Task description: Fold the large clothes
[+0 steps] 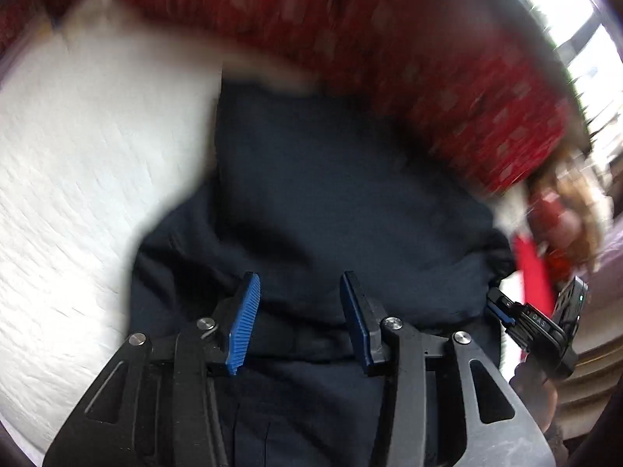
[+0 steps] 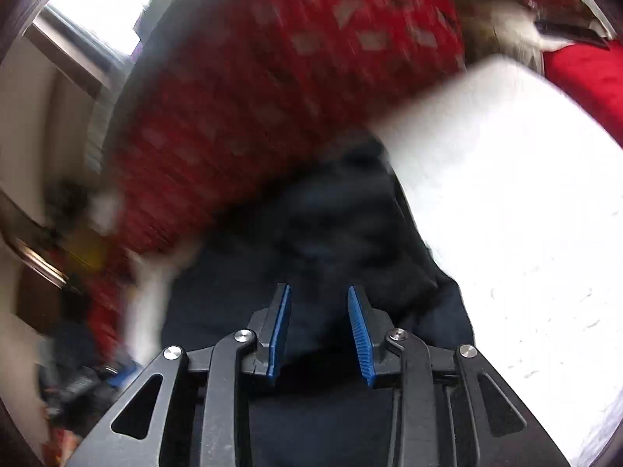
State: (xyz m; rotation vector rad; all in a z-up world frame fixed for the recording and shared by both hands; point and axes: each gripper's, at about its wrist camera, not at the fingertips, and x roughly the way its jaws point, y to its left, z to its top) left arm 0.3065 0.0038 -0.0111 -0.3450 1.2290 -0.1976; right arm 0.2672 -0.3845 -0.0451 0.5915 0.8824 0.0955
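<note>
Below both of your tools lies the dark navy garment (image 1: 331, 179), spread over the white bed cover (image 1: 78, 163), with a red patterned blanket (image 1: 389, 39) bunched along its far side. Your left hand-held gripper (image 1: 300, 292) hangs over the near part of the cloth with its blue pads set apart, and nothing is pinched between them; the fabric shows in the gap but lies lower, beneath the fingers. Your right hand-held gripper (image 2: 319, 303) is likewise parted, somewhat narrower, with no cloth caught between its pads.

What the next move turns on is how the garment runs from you. From the left wrist view it stretches away from the fingers toward the red blanket, its long axis roughly in line with the way the tool points, and it broadens and rumples close to you. Its straight left edge meets the white cover beyond and to the left of your left tool. From the right wrist view the navy garment (image 2: 331, 233) sits straight ahead and under the fingers, with its right edge against the white bed cover (image 2: 525, 214) just to the right.

You can see the right hand-held gripper (image 1: 533, 323) at the right edge of the left view, near the garment's right side. So each tool appears nearest its own side. Both views are blurred, so I cannot tell seams or sleeves apart.
</note>
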